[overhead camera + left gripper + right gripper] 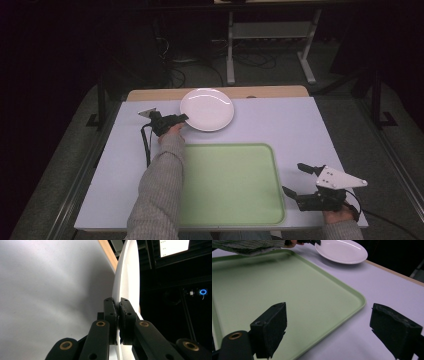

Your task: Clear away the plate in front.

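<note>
A round white plate (207, 109) rests at the far middle of the white table, and its left rim is pinched by my left gripper (183, 118). In the left gripper view the two black jaws (119, 312) press together on the thin edge of the plate (127, 277). A light green tray (230, 182) lies empty at the near middle. My right gripper (295, 180) hovers by the tray's right edge with its jaws wide apart and nothing between them. The right gripper view shows the tray (287, 290) and the plate (342, 251) beyond.
The wooden strip (150, 94) runs along the table's far edge just behind the plate. A grey sleeve (160, 195) crosses the tray's left side. Bare white tabletop (300, 130) spreads between plate and right gripper. Beyond the table stand metal frame legs (231, 50).
</note>
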